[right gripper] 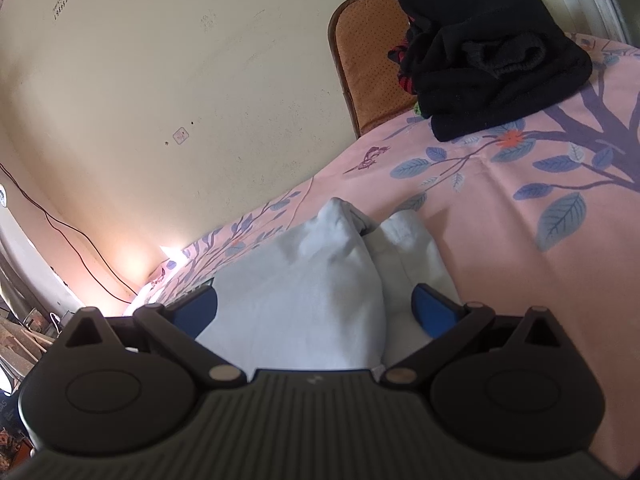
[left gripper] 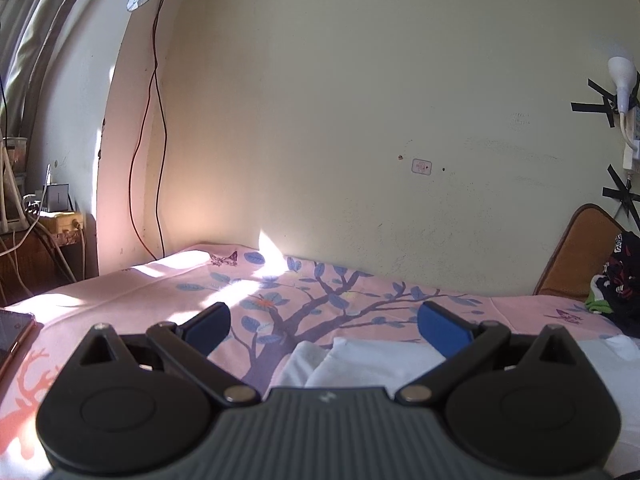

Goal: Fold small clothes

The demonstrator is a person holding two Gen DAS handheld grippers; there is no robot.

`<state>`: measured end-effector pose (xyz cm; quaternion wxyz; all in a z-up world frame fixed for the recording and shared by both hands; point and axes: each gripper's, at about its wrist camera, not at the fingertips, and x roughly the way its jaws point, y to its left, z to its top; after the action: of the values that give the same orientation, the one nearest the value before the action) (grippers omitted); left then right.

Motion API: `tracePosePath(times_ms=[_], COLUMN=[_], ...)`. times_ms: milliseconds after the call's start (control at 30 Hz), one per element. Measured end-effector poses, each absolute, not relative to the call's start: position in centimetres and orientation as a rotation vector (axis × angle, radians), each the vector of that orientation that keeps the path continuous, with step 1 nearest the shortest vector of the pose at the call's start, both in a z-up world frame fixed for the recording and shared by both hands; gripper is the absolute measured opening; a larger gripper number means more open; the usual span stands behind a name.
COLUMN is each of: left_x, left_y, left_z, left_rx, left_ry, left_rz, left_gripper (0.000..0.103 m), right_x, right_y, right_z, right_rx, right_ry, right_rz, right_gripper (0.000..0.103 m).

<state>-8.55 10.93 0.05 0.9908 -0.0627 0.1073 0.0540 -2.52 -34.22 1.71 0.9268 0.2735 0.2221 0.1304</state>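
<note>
On the pink bedsheet [left gripper: 168, 292] printed with a purple tree and blue leaves, a white garment [right gripper: 304, 292] is seen lying rumpled, its bunched folds raised between the blue pads of the right gripper [right gripper: 316, 310], whose jaws are held spread wide with nothing pinched. The left gripper [left gripper: 324, 326] is likewise held spread and empty above the sheet, with the edge of the white cloth just beneath and between its fingers. Farther along the bed, a pile of dark clothes [right gripper: 492, 56] is stacked against an orange-brown cushion [right gripper: 368, 60] near the cream wall [left gripper: 340, 120].
</note>
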Motion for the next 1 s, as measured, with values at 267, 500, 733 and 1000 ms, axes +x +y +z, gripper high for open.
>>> tracePosePath(times_ms=[267, 500, 733, 1000], left_x=[-7.6, -7.3, -6.0, -5.6], left_y=[11.0, 7.5, 5.4, 6.1], left_z=[0.4, 0.8, -1.7, -1.7], left_rx=[-0.177, -0.204, -0.102, -0.142], left_ry=[0.365, 0.476, 0.586, 0.598], left_rz=[-0.079, -0.361, -0.391, -0.405], left_gripper=[0.092, 0.032, 0.023, 0.022], right_x=[-5.6, -4.8, -3.1, -3.0], right_y=[-39.7, -38.8, -33.2, -32.9], right_z=[3.7, 1.8, 1.9, 3.2], right_rx=[0.534, 0.504, 0.341, 0.423], right_ry=[0.45, 0.563, 0.604, 0.573], right_rz=[0.162, 0.182, 0.225, 0.319], right_gripper=[0.08, 0.071, 0.06, 0.018])
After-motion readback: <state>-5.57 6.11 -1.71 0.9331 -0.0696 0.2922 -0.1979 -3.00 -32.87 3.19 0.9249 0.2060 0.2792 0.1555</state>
